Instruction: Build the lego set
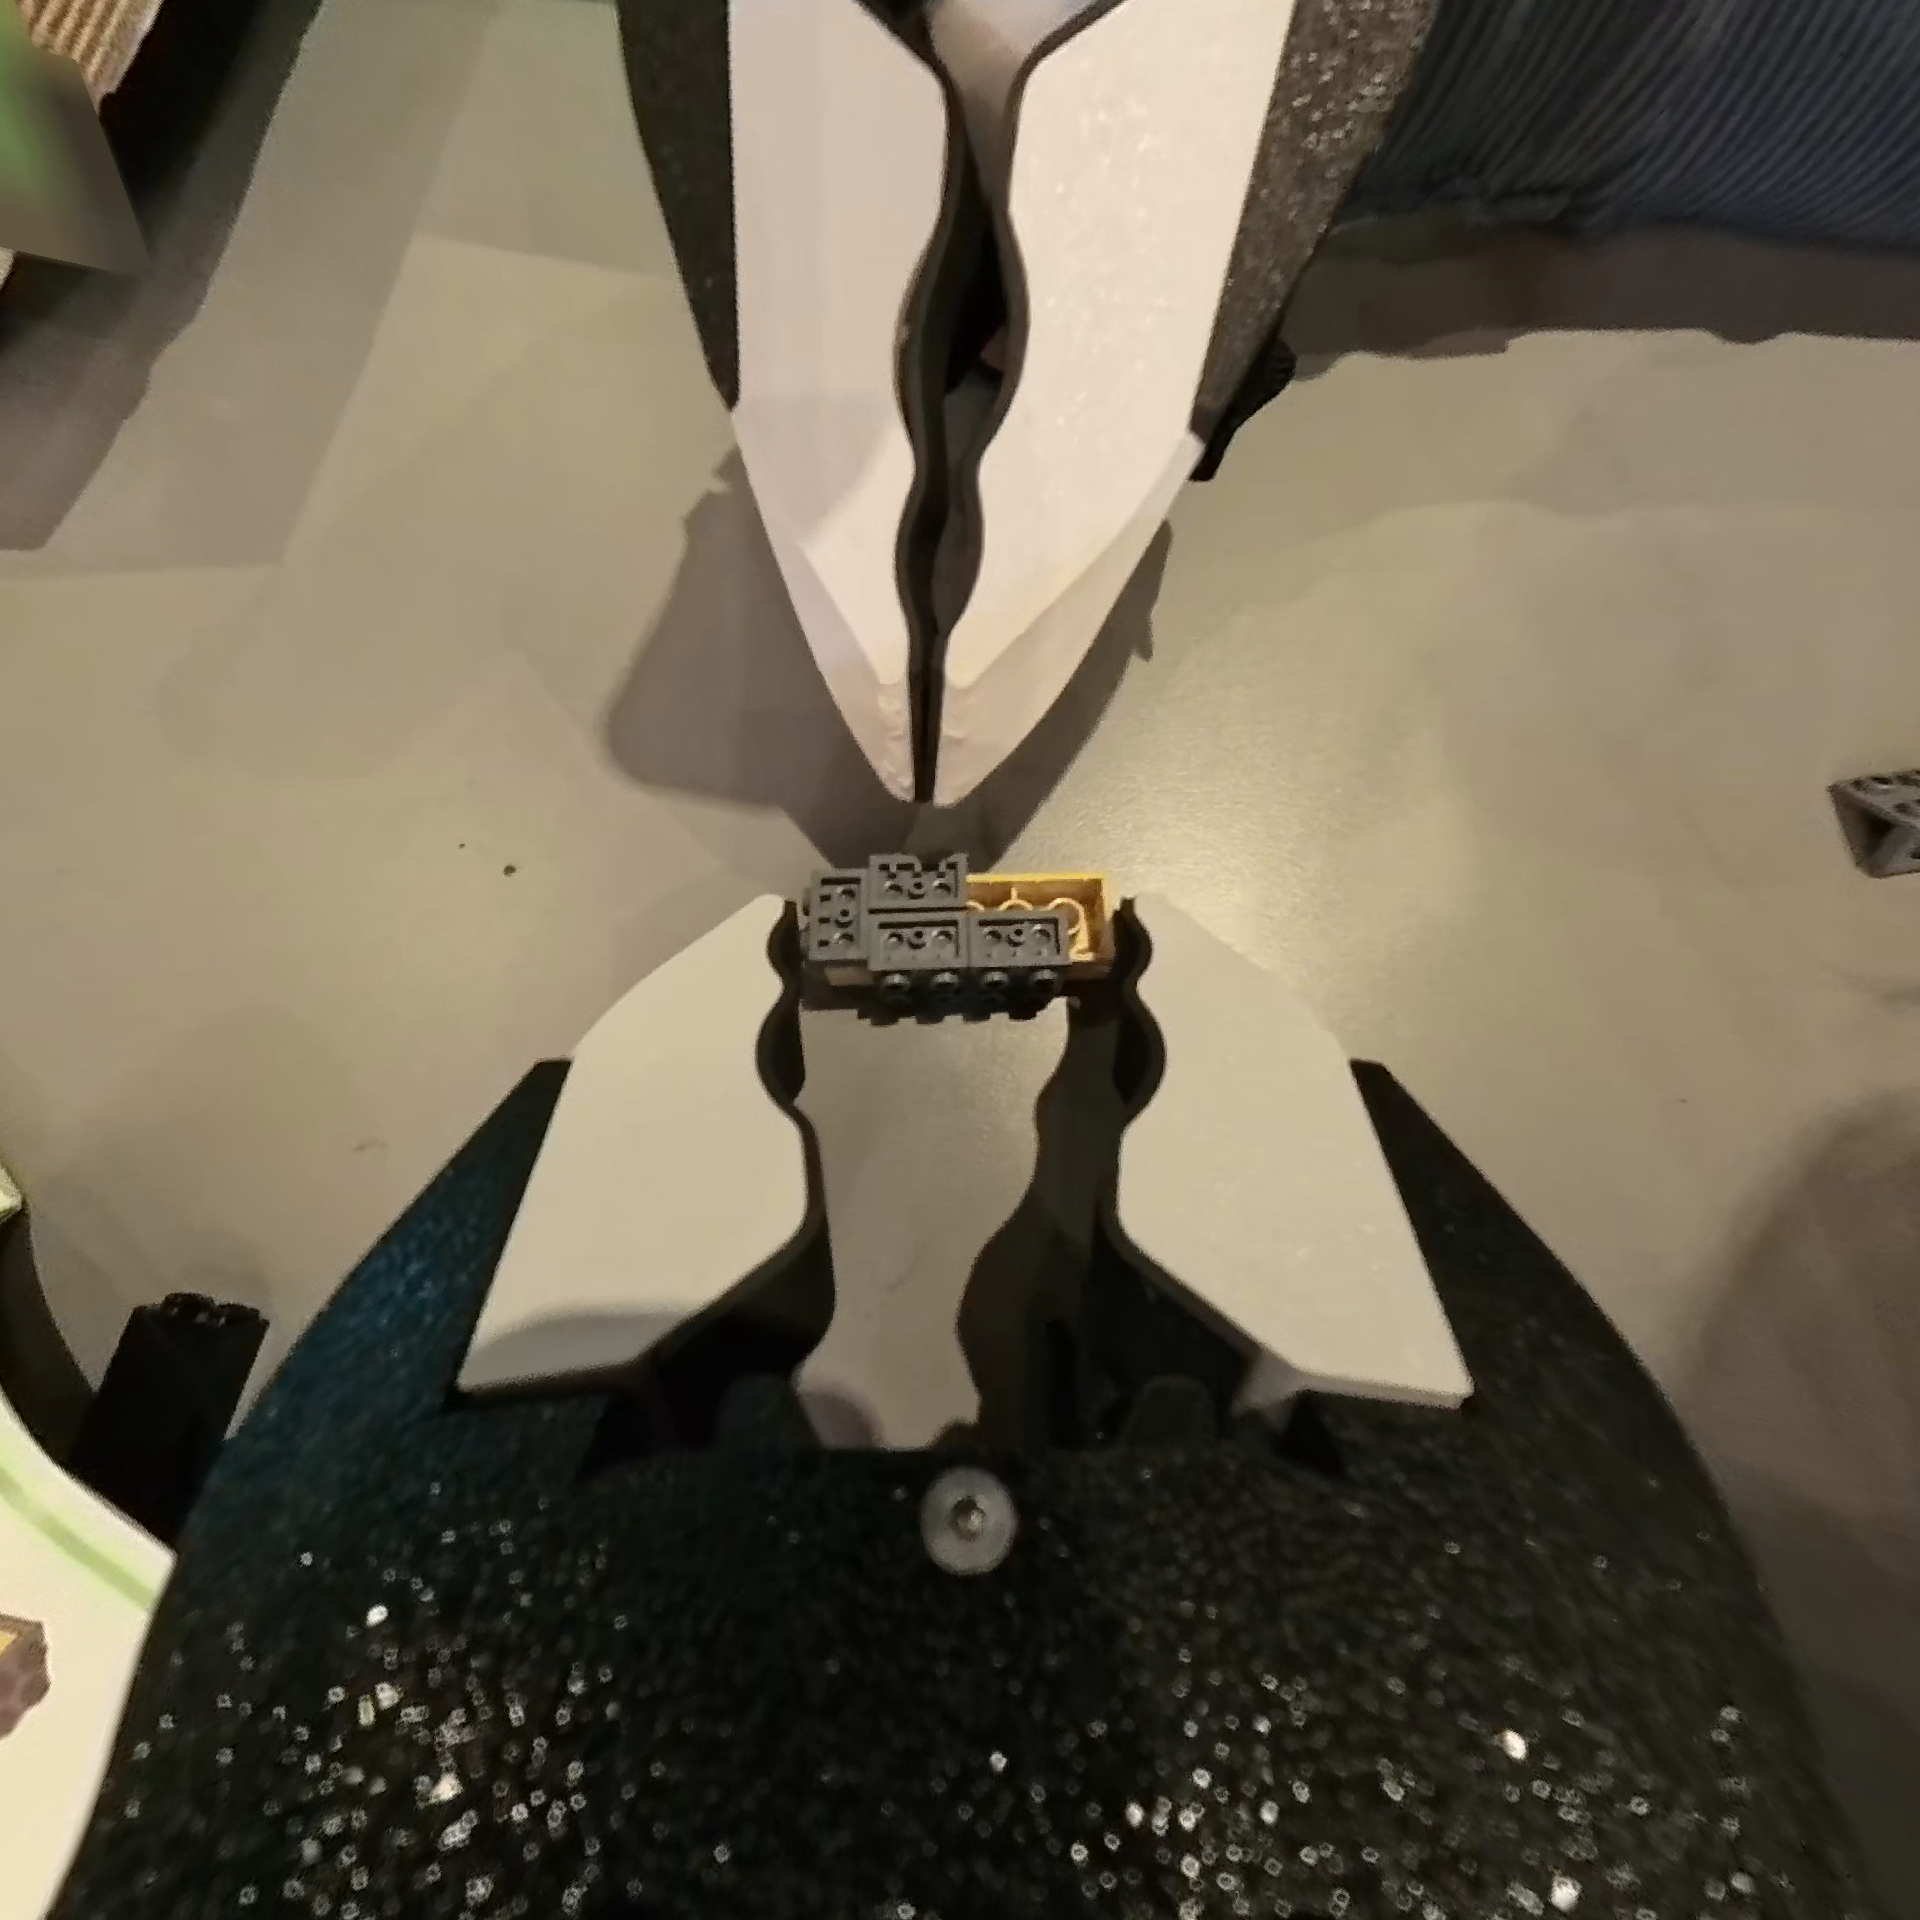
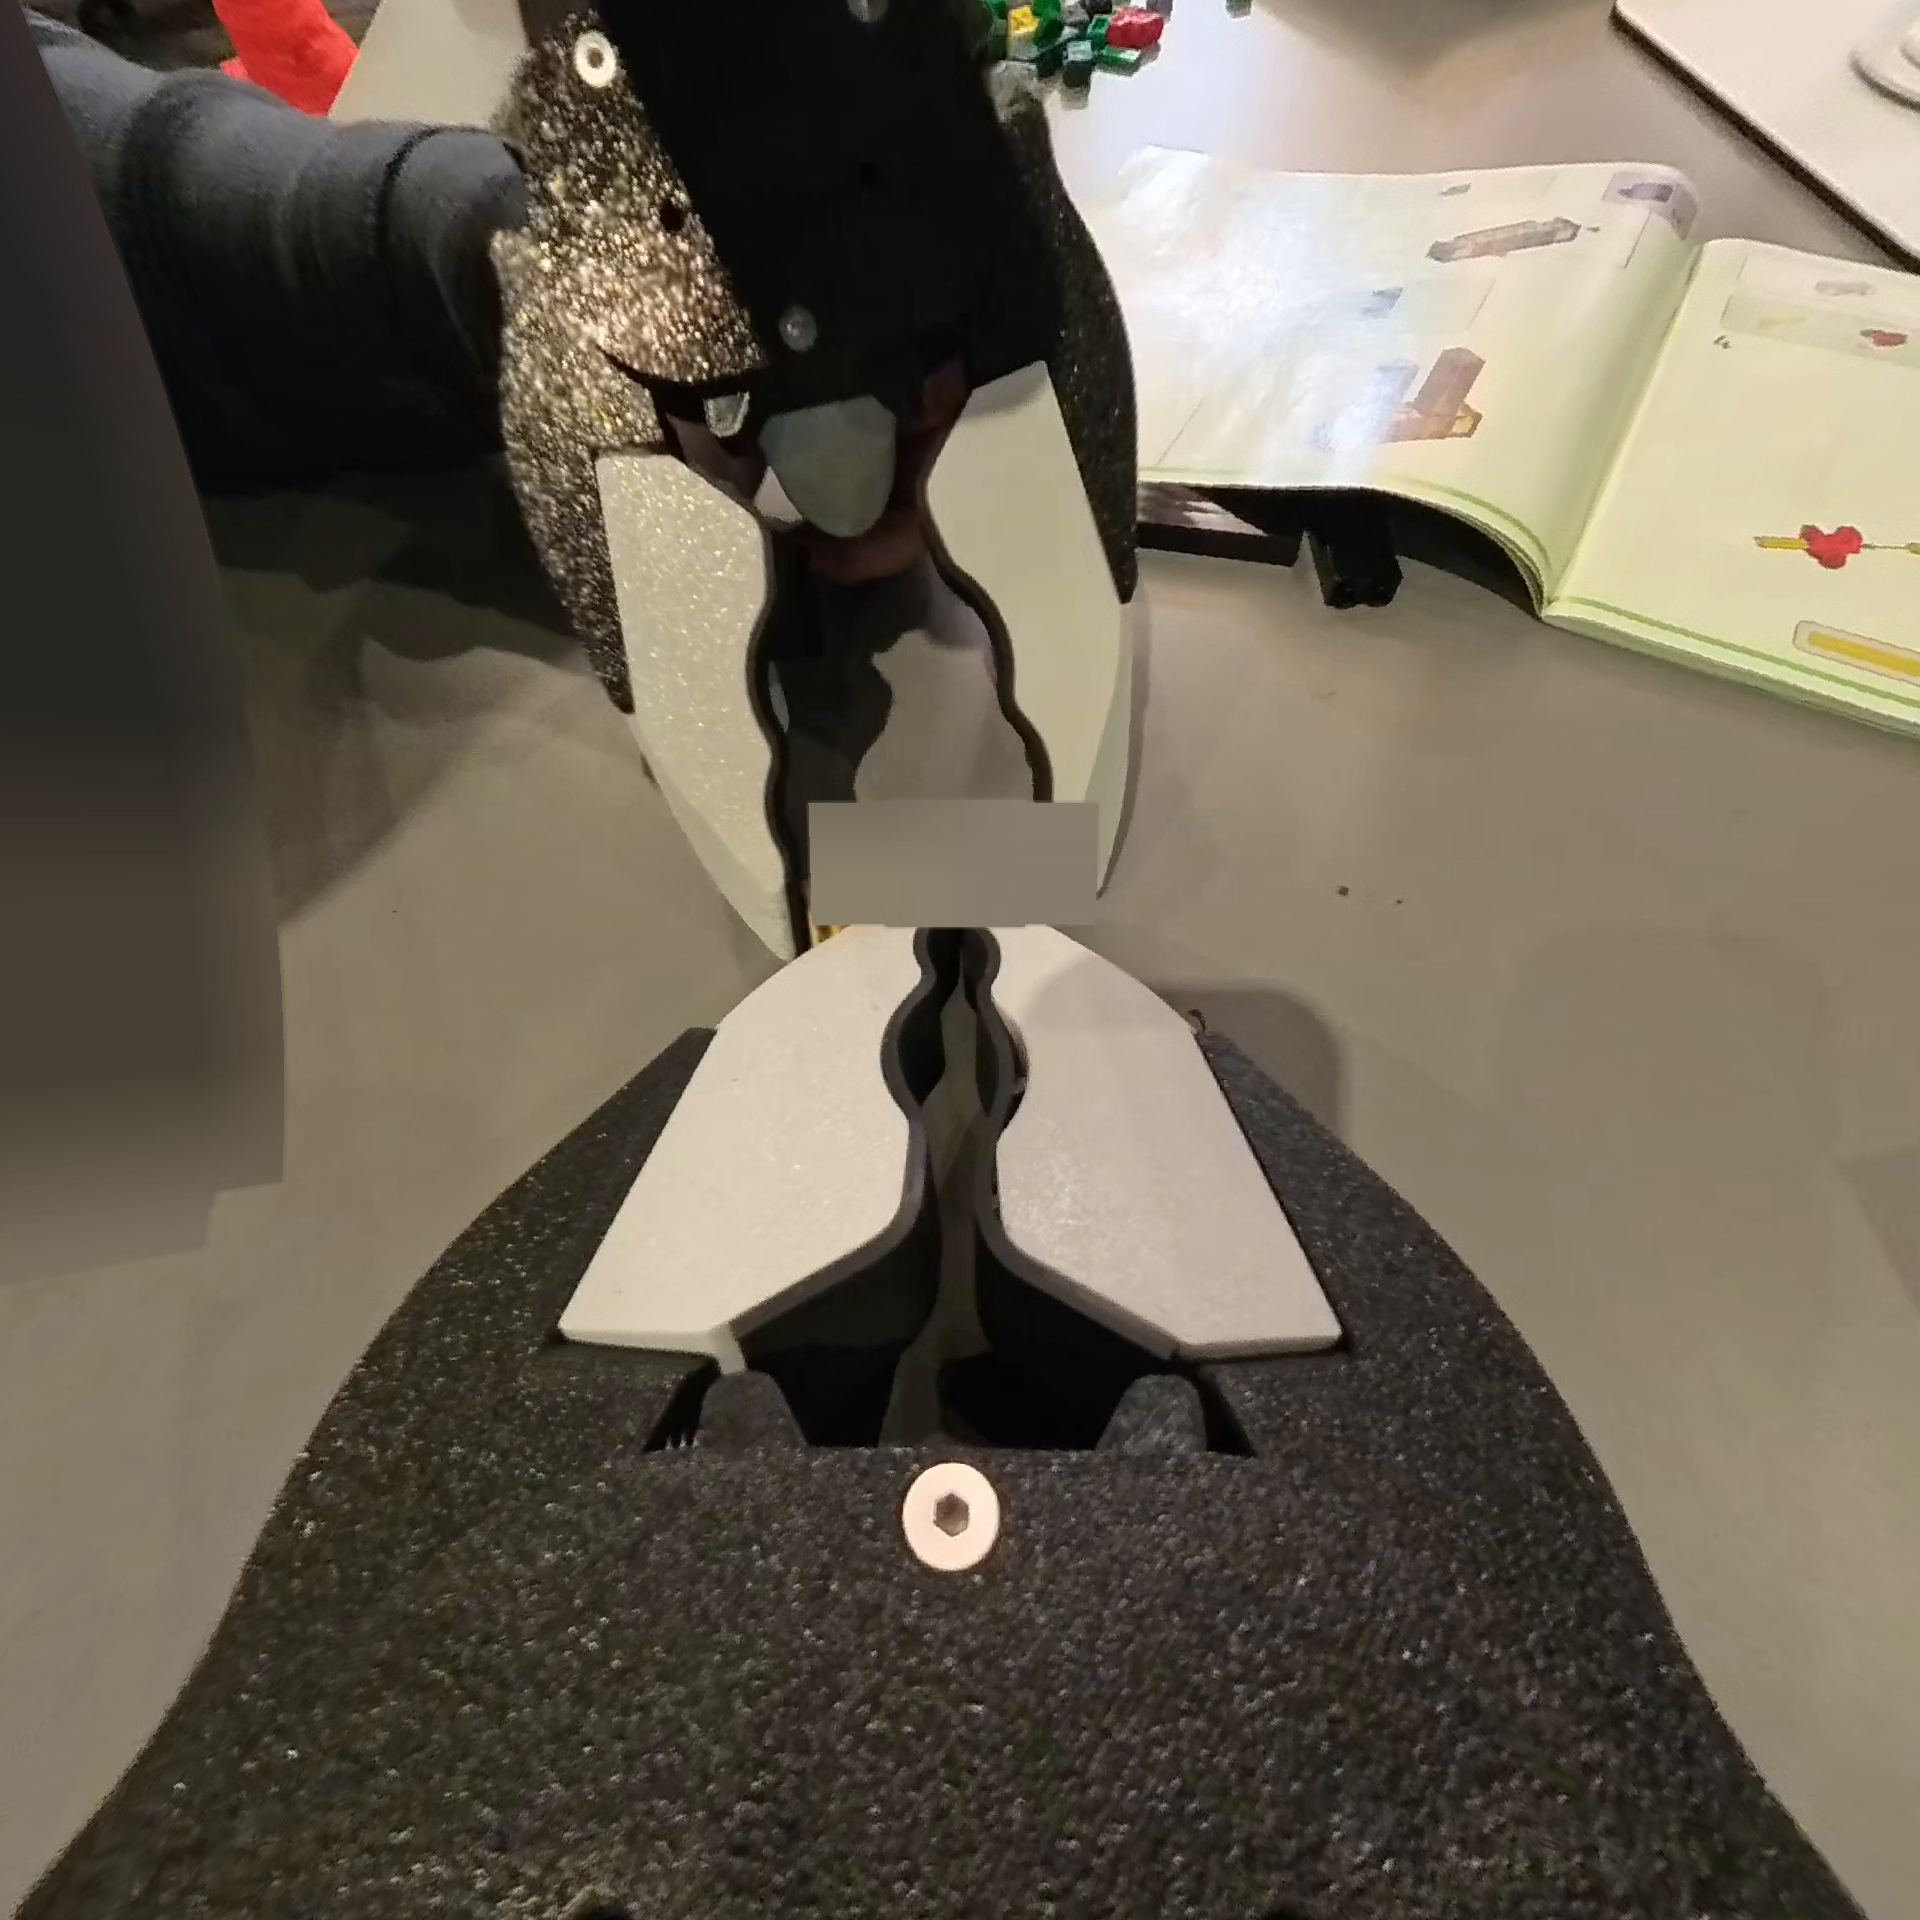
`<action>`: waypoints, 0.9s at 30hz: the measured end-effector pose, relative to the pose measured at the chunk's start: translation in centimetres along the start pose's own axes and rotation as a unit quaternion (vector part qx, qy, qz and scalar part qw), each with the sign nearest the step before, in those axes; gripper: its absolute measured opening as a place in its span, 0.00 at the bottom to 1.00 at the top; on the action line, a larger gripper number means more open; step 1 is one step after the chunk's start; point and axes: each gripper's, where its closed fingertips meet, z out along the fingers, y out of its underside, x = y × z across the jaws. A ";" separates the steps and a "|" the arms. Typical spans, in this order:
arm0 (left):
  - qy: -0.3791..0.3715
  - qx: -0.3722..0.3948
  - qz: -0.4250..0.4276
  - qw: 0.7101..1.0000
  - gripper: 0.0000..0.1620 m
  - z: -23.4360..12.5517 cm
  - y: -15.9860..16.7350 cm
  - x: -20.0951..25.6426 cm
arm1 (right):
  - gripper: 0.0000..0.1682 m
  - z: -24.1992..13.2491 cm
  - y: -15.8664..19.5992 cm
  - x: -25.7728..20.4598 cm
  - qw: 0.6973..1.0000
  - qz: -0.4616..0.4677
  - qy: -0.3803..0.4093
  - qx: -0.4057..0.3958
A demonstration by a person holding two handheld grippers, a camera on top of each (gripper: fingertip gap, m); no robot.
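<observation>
The left gripper point(image 1: 954, 928) pinches a small lego assembly point(image 1: 951, 928) of dark grey bricks on a tan brick, one fingertip against each end, at the centre of the left wrist view. The underside of the assembly faces the camera; its far side is hidden. The right gripper point(image 1: 925, 795) enters from the top of that frame, jaws pressed together, tips just above the assembly; whether they touch it cannot be determined.

In the right wrist view, a flat grey patch covers the spot where the assembly sits, so contact cannot be confirmed there either. The right gripper point(image 2: 951, 935) shows at frame centre with tips closed; the left gripper point(image 2: 940, 862) hangs above it, partly covered by the patch. A dark sleeve point(image 2: 301, 301) at upper left is cut by a blurred area.

The grey table point(image 1: 312, 727) is matte. An open instruction booklet point(image 2: 1558, 416) lies at the right of the right wrist view, with a black piece point(image 2: 1351, 566) just under its edge. Loose coloured bricks point(image 2: 1081, 31) are cropped at the top edge. A grey piece point(image 1: 1881, 826) is cut off at the right edge of the left wrist view.
</observation>
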 end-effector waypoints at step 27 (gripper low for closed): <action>-0.173 0.099 0.085 0.976 0.35 -2.3 -2.3 -2.3 | 0.21 -1.6 -2.1 2.5 0.927 0.312 0.129 0.162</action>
